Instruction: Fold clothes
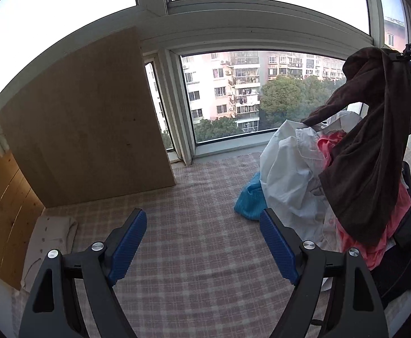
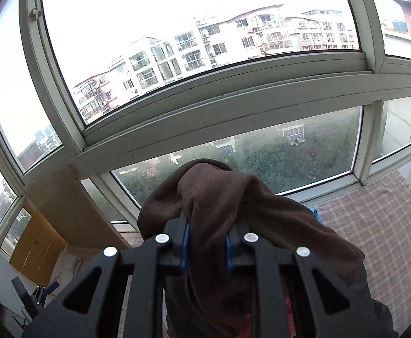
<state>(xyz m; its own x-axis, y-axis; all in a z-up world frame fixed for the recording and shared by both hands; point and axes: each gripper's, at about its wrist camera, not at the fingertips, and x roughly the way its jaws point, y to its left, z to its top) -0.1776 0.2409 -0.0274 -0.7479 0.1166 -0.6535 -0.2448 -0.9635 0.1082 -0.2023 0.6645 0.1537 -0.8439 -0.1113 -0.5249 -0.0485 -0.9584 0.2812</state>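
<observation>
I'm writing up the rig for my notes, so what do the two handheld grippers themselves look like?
Both are matte black plastic. The left gripper has two angular linkage arms with triangular cut-outs, round silver pivot bolts and ribbed blue rubber pads on its fingers. The right gripper shows the same black linkages, silver bolts and blue pad edges. No cables, hands or sleeves show.

Daylight pours in through the large white-framed windows, whose sky panes blow out to pure white glare. The interior sits dimmer, shadows soft. Fisheye distortion bends frames strongly; corners vignette black. Focus stays sharp.
</observation>
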